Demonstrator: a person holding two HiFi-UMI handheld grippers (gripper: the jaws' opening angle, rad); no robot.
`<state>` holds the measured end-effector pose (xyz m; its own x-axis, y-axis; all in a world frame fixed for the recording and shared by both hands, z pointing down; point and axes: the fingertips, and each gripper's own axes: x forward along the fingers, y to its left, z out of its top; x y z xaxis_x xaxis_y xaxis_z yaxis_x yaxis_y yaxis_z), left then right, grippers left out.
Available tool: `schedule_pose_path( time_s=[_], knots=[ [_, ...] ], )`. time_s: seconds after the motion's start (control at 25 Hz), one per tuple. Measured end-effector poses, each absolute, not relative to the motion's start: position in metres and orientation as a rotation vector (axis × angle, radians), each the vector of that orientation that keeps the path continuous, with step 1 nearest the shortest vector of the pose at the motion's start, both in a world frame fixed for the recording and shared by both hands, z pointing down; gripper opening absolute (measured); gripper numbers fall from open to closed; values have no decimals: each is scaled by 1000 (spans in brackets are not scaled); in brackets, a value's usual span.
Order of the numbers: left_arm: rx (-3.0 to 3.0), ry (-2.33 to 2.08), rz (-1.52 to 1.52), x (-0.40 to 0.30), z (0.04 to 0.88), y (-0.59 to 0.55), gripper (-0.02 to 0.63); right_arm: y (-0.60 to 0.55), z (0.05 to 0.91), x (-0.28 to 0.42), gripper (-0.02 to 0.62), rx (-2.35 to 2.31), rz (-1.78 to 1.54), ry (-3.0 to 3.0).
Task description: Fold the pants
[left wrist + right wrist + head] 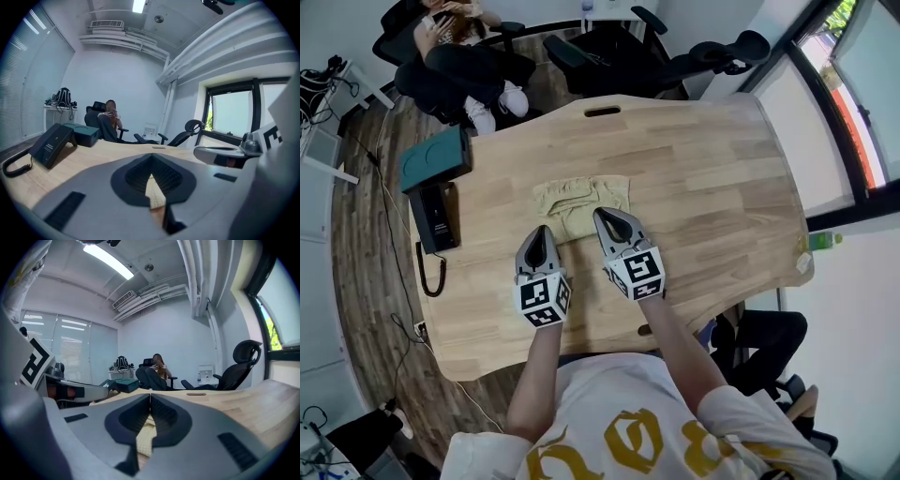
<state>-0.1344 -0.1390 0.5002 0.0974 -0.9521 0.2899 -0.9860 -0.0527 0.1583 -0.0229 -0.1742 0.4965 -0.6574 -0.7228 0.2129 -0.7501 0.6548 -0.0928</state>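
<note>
Pinching the pants on a pale wooden table

From the head view, looks steeply down on a light wood table [712,178] with rounded edges and a slot near its far side, set on dark plank flooring [356,216]. Finds the pants [581,195], pale yellow and bunched, lying mid-table. Places the left gripper [542,231] and right gripper [601,215] side by side at the cloth's near edge. Takes in a teal box [436,157] and a black device [439,217] with a cord at the table's left end, a seated person [469,66] beyond the far edge, black office chairs [628,47], and a window [853,103] along the right.

From the left gripper view, looks low across the tabletop toward white walls [117,79] and a ceiling light [138,5]. Shows jaws closed tip to tip, clamping a strip of pale woven cloth in the gap below.

From the right gripper view, faces the same room, with blinds [70,338] at left. Shows jaws likewise pressed together on pale yellow fabric, with the other gripper just beside at left.
</note>
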Motion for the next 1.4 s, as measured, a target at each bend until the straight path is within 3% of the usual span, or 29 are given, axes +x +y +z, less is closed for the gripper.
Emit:
schedule_pose_path(
  time_s=[0.6,1.4],
  knots=[
    [2176,-1741,227,-105,501,-85,7,-105,503,10,6,1349,320,-2588],
    [2196,-1753,220,-110,496,-73,8,-95,500,9,5,1361,285,-2567]
  ],
)
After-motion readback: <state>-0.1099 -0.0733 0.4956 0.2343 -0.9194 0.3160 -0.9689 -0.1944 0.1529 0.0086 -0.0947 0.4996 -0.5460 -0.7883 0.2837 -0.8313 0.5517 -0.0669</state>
